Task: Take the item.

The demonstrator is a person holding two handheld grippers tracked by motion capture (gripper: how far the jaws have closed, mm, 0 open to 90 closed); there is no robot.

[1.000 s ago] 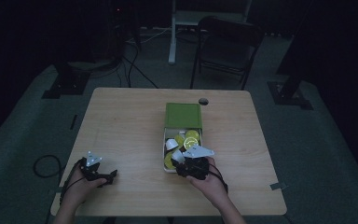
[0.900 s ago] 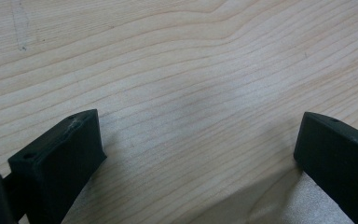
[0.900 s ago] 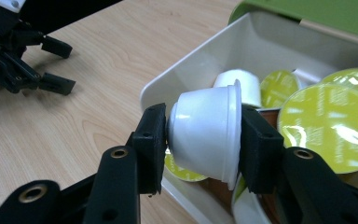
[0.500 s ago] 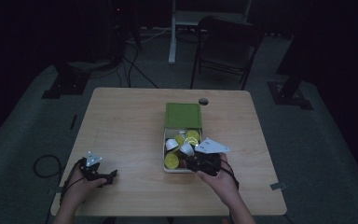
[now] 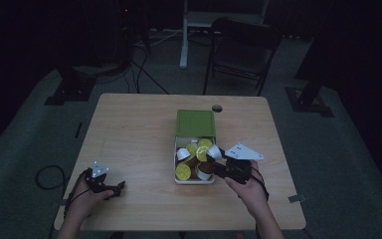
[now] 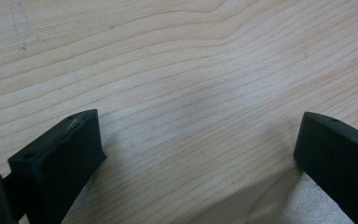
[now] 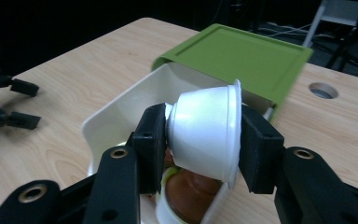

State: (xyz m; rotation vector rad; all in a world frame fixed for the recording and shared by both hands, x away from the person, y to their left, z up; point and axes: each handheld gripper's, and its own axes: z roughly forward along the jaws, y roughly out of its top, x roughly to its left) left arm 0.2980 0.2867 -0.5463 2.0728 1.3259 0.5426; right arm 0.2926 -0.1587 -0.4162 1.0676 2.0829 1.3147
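Right gripper [image 7: 205, 140] jaws clamped on small white plastic capsule cup [image 7: 207, 134], just above open white box with green lid [image 5: 195, 123]. More capsules inside [image 5: 191, 162]; sorting likely unfinished. Left gripper [image 5: 110, 188] jaws apart, idle on light wooden worktop [image 5: 129, 134], well left of box.

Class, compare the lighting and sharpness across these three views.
High view: dim, with a dark room around the table. Left gripper view: bright, sharp wood grain, soft shadows by the open jaws. Right gripper view: well lit, white cup crisp, background black.
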